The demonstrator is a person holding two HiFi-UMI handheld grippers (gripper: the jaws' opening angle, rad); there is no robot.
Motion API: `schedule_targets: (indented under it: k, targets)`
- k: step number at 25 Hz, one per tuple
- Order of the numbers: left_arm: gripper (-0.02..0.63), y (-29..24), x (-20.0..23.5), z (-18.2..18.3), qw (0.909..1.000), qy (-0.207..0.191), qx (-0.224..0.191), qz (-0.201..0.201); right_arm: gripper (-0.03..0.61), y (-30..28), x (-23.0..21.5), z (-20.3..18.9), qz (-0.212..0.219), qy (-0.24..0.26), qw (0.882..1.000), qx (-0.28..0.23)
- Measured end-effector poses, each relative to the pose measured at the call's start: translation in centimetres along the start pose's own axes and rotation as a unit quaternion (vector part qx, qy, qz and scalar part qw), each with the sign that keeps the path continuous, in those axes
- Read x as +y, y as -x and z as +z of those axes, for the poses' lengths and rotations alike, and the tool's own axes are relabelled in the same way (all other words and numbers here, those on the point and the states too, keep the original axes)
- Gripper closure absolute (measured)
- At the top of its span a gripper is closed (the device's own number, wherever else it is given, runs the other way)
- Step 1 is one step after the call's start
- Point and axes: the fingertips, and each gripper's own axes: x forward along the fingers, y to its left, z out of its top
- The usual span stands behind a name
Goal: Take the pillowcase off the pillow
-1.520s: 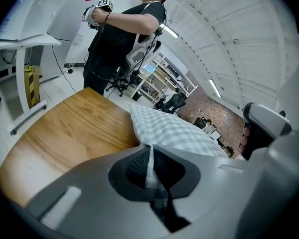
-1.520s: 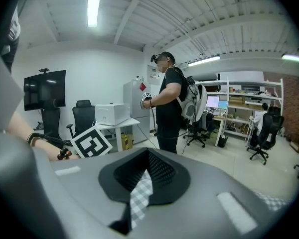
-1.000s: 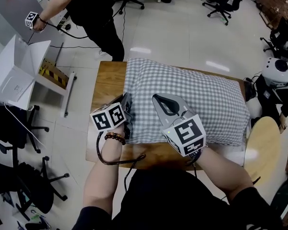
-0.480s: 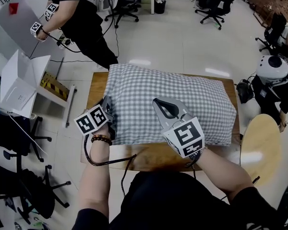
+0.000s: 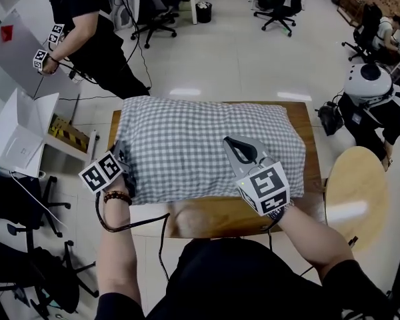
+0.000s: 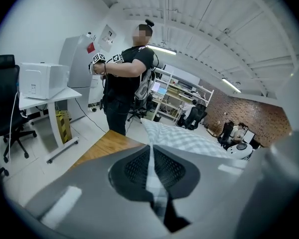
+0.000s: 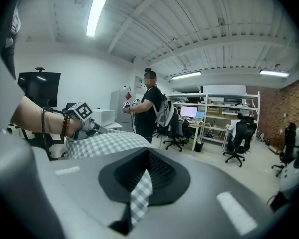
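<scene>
Black shirt (image 5: 253, 275), beaded bracelet (image 5: 118, 197) (grey right gripper (image 5: 231, 143))

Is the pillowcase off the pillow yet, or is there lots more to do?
Not off yet. Done: both grippers have got a hold. In hand: the left gripper pinches the checked pillowcase at its left end, and the right gripper pinches its near edge further right. Left: all the pulling. The pillowcase covers the whole pillow on the table, and no bare pillow shows.

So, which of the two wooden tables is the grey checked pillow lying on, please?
The rectangular wooden table, under the grey checked pillow; the round wooden table to its right holds no pillow.
</scene>
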Motion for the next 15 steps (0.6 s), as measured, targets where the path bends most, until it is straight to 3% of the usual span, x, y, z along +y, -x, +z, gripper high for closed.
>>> schedule_targets:
  k: [8, 15]
  targets:
    - [0.609, 0.0, 0.8, 0.4, 0.9997, 0.001, 0.003, 0.023, 0.577, 3.6, -5.8, -3.4, -0.056, -0.007, 0.998, 0.031]
    - [0.608, -0.7, 0.4, 0.3, 0.9982, -0.032, 0.009, 0.051, 0.577, 6.3, -10.8, -6.5, -0.092, -0.018, 0.994, 0.05]
